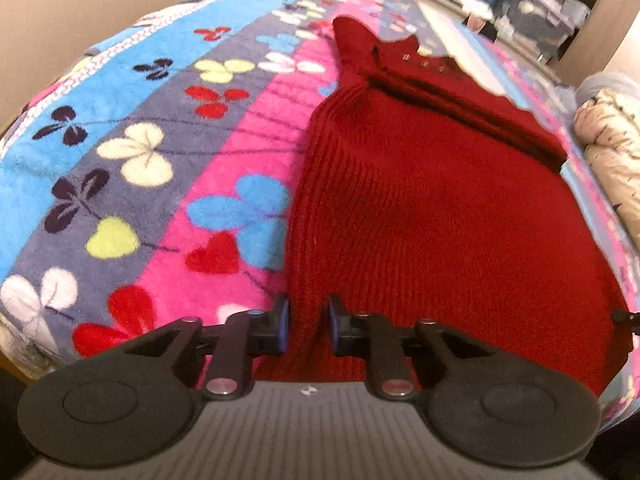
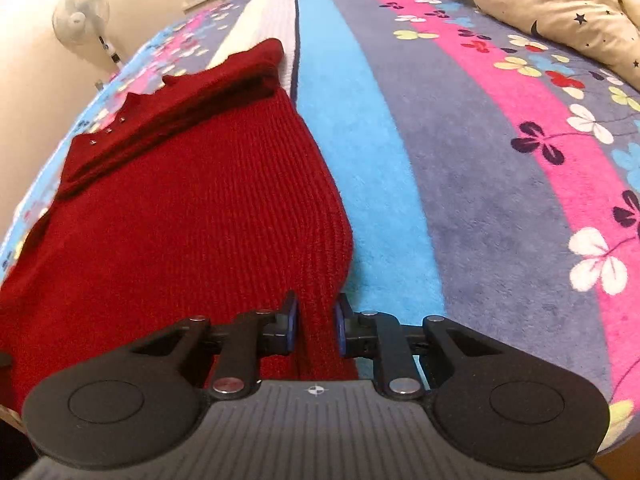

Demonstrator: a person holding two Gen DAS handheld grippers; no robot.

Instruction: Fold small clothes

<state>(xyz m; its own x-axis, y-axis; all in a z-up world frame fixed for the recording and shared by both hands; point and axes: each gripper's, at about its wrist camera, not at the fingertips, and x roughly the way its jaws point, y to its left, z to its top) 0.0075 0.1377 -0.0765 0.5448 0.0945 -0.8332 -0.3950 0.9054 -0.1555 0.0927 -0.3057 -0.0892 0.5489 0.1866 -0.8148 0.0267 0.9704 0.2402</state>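
Only rightward: white fan [image 2: 81,20] beyond red sweater [image 2: 192,216], star-print duvet [image 2: 560,8].

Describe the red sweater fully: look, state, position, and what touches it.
The red sweater is a dark red ribbed knit lying flat on the flowered blanket. Its sleeves look folded in across the upper body, with a few small metal studs near the neckline at the far end. The near hem has fabric between the fingers of both grippers: the left gripper at the left corner, the right gripper at the right corner. Whether they clamp it tight is unclear.
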